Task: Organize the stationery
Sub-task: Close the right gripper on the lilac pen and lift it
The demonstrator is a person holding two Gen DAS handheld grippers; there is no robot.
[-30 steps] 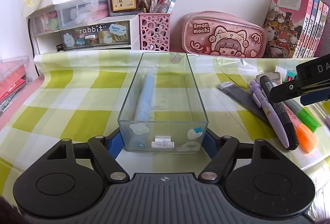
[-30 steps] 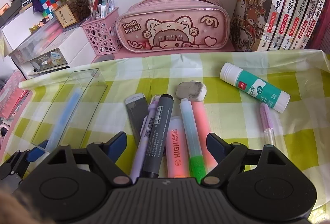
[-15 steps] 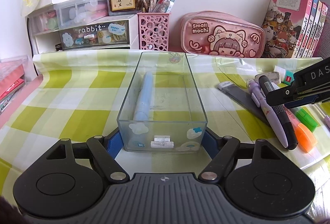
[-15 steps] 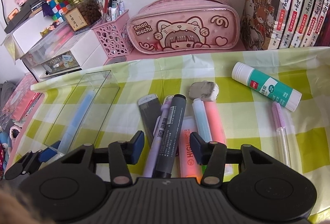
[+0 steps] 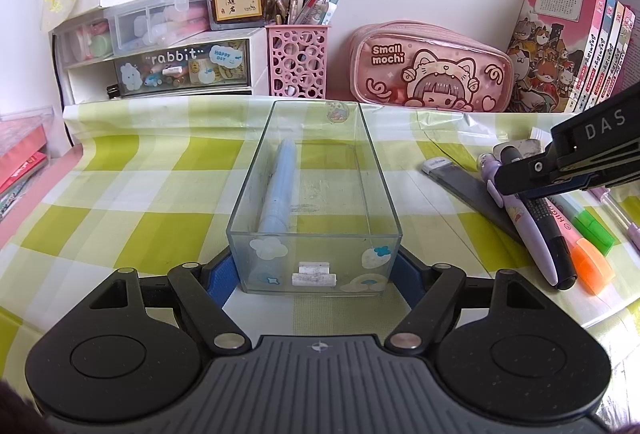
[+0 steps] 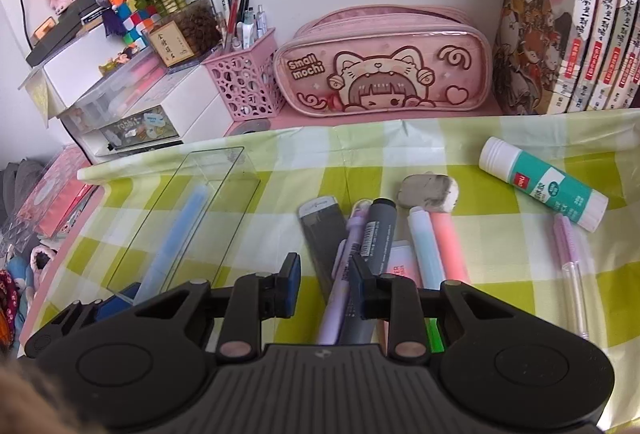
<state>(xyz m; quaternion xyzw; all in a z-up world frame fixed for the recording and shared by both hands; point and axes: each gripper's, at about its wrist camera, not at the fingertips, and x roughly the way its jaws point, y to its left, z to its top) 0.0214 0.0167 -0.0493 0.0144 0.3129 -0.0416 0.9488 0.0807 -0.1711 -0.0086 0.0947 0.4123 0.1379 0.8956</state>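
Note:
My left gripper (image 5: pixel 314 268) is shut on the near end of a clear plastic box (image 5: pixel 316 230) that holds a light blue pen (image 5: pixel 278 190); the box also shows in the right wrist view (image 6: pixel 180 218). My right gripper (image 6: pixel 326 280) hovers low over the lilac pen (image 6: pixel 340 286) and dark grey marker (image 6: pixel 374 242), jaws narrowed around them but with a gap still showing. Beside them lie a grey ruler-like case (image 6: pixel 322 230), highlighters (image 6: pixel 434 242), an eraser (image 6: pixel 428 188), a glue stick (image 6: pixel 540 182) and a pink pen (image 6: pixel 572 258).
A pink pencil case (image 6: pixel 384 70), pink pen holder (image 6: pixel 246 82), white drawer unit (image 5: pixel 160 62) and books (image 6: pixel 568 18) line the back wall. The green checked cloth (image 5: pixel 132 194) covers the desk; pink boxes (image 6: pixel 56 210) lie off its left edge.
My right gripper's jaws have narrowed from wide open to a small gap around the lilac pen and grey marker, and it moved forward. The left gripper and box have not moved.

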